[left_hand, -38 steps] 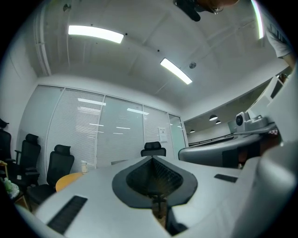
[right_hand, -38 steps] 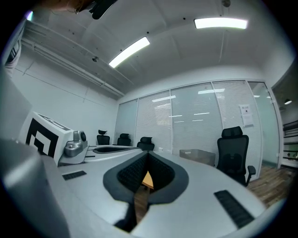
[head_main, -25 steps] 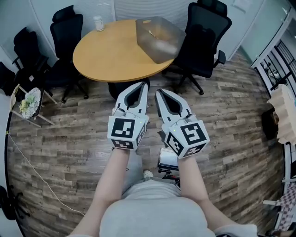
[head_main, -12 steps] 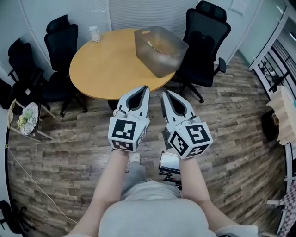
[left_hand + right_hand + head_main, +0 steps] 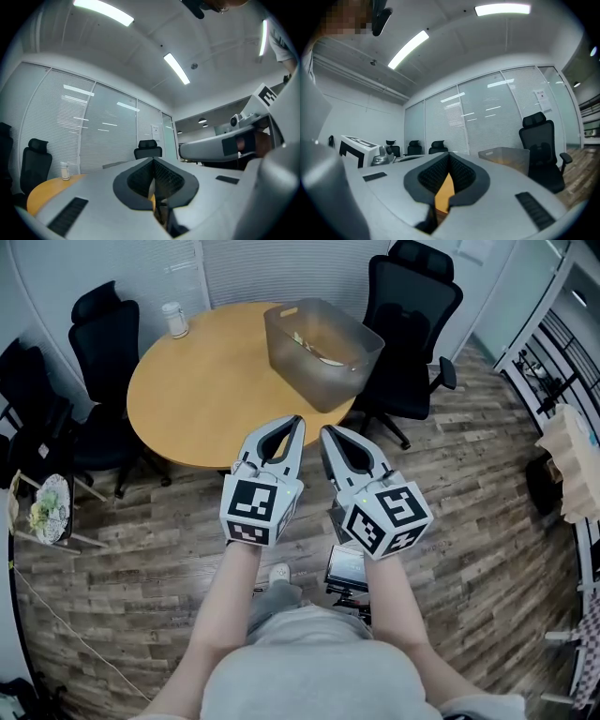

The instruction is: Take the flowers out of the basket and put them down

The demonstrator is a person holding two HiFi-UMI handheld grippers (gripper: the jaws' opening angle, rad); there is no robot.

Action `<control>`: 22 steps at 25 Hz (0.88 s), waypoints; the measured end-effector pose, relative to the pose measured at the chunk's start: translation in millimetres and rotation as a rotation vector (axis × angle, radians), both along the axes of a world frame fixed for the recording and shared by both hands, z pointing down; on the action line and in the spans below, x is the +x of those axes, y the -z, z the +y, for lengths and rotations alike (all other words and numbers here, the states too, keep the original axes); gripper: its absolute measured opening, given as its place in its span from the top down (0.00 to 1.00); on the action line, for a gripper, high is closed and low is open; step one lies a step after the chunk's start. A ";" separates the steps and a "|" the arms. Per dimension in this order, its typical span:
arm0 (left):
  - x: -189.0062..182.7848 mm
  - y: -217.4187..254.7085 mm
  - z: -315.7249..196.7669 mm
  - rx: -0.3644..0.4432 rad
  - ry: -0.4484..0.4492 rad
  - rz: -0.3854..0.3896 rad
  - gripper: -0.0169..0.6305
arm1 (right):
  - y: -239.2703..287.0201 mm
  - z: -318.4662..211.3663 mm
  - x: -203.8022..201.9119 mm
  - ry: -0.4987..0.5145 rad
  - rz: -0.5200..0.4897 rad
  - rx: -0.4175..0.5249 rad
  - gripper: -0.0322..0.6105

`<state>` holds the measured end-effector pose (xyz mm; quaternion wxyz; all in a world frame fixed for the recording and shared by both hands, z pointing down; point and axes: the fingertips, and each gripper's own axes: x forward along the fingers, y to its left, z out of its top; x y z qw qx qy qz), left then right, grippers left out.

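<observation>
Left gripper (image 5: 294, 420) and right gripper (image 5: 325, 430): both closed, empty, side by side. Round table (image 5: 197, 399) lies ahead. The translucent basket (image 5: 323, 381) stands at one o'clock of the grippers, pale flowers (image 5: 317, 351) inside. Advise closing in and opening one gripper before clearing the rim. Against the earlier frame, table and basket sit nearer.

The table (image 5: 187, 399) lies just ahead of the left gripper (image 5: 297, 420) and right gripper (image 5: 324, 431); the basket (image 5: 323, 352) stands on it, ahead-right; a jar (image 5: 173, 320) far ahead-left; a chair (image 5: 412, 324) behind the basket.
</observation>
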<state>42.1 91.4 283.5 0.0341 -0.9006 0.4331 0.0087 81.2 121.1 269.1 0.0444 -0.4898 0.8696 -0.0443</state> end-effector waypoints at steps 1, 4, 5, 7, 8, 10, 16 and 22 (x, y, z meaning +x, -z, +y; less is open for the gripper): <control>-2.1 -0.2 -7.4 -0.003 -0.008 -0.002 0.97 | -0.6 -7.7 -2.6 -0.008 0.012 -0.004 0.91; -6.5 0.3 -30.8 -0.012 -0.030 -0.002 0.97 | -0.8 -30.7 -10.8 -0.024 0.049 -0.007 0.91; -7.0 0.3 -38.1 -0.012 -0.039 -0.006 0.97 | -0.8 -38.1 -13.6 -0.030 0.064 -0.005 0.91; -7.5 0.2 -51.4 -0.008 -0.058 -0.015 0.97 | -0.9 -52.1 -18.3 -0.045 0.084 -0.001 0.91; -7.9 0.1 -57.3 -0.005 -0.067 -0.018 0.97 | -1.1 -58.4 -20.2 -0.053 0.090 0.001 0.91; -9.6 0.2 -67.8 -0.001 -0.078 -0.021 0.97 | -2.3 -69.1 -23.3 -0.066 0.100 0.000 0.91; -12.9 1.0 -96.1 0.015 -0.080 -0.007 0.97 | -8.6 -90.9 -24.6 -0.084 0.146 0.000 0.91; -4.0 -8.6 -122.5 0.004 -0.081 -0.012 0.97 | -14.3 -115.1 -6.4 -0.122 0.172 0.006 0.91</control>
